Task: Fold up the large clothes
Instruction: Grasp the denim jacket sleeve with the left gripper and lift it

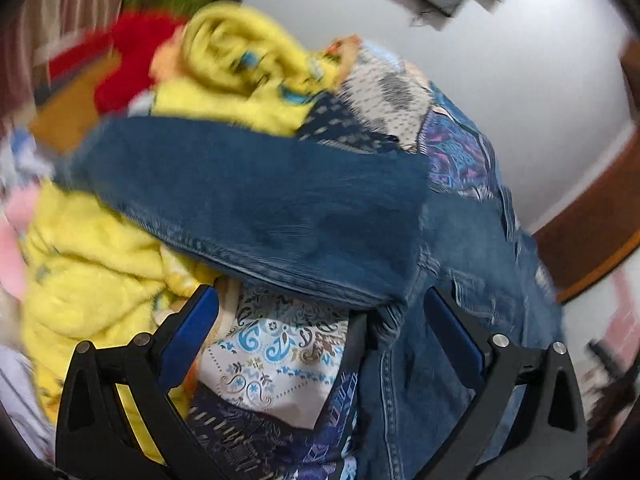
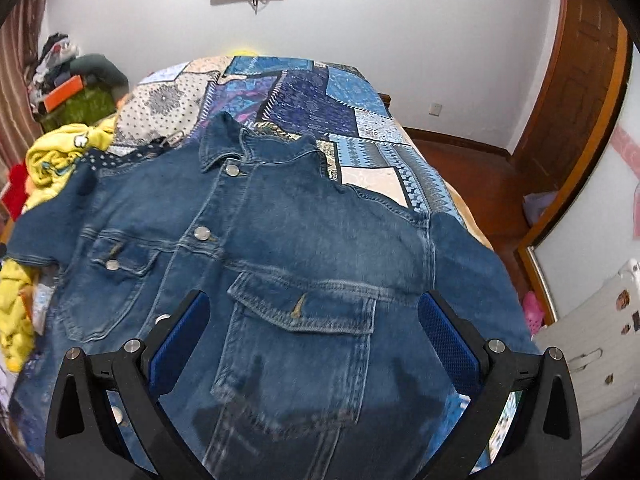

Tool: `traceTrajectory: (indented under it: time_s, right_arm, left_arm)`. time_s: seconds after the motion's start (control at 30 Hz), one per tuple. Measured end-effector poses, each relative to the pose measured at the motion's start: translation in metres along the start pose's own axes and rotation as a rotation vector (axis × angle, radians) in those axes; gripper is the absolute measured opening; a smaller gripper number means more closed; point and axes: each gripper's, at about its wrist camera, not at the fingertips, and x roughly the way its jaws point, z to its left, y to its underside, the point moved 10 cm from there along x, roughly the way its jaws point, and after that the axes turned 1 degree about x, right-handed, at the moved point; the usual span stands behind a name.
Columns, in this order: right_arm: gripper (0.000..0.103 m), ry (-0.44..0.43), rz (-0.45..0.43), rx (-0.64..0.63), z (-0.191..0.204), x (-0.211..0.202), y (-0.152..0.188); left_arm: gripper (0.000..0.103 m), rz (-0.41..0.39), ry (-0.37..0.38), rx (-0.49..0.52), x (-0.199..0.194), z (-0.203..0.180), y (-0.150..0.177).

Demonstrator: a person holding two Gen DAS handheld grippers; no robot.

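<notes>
A blue denim jacket (image 2: 280, 240) lies front up and buttoned on the patchwork bedspread (image 2: 304, 92), collar toward the far wall, both sleeves spread sideways. My right gripper (image 2: 314, 316) hovers open just above its chest pocket (image 2: 304, 304), nothing between the fingers. In the blurred left wrist view the jacket's left sleeve (image 1: 248, 208) stretches across the frame. My left gripper (image 1: 320, 312) stands open near the sleeve's lower seam, over the bedspread (image 1: 276, 352). I cannot tell whether a finger touches the denim.
A heap of yellow fleece clothes (image 1: 100, 264) lies left of the jacket, seen also as yellow clothes (image 2: 56, 160). Red fabric (image 1: 136, 52) and a cluttered pile (image 2: 76, 84) stand at the back left. A wooden door (image 2: 576, 92) and white furniture (image 2: 588, 332) flank the bed's right side.
</notes>
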Motion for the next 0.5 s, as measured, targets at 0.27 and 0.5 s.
traceTrajectory:
  time_s: [0.27, 0.5]
  right_arm:
    - [0.103, -0.044, 0.037, 0.020, 0.006, 0.018, -0.004]
    - [0.103, -0.048, 0.069, 0.018, 0.008, 0.026, 0.000]
  left_arm:
    - [0.090, 0.049, 0.110, -0.299, 0.043, 0.057, -0.017]
    - [0.054, 0.055, -0.034, -0.268, 0.064, 0.075, -0.035]
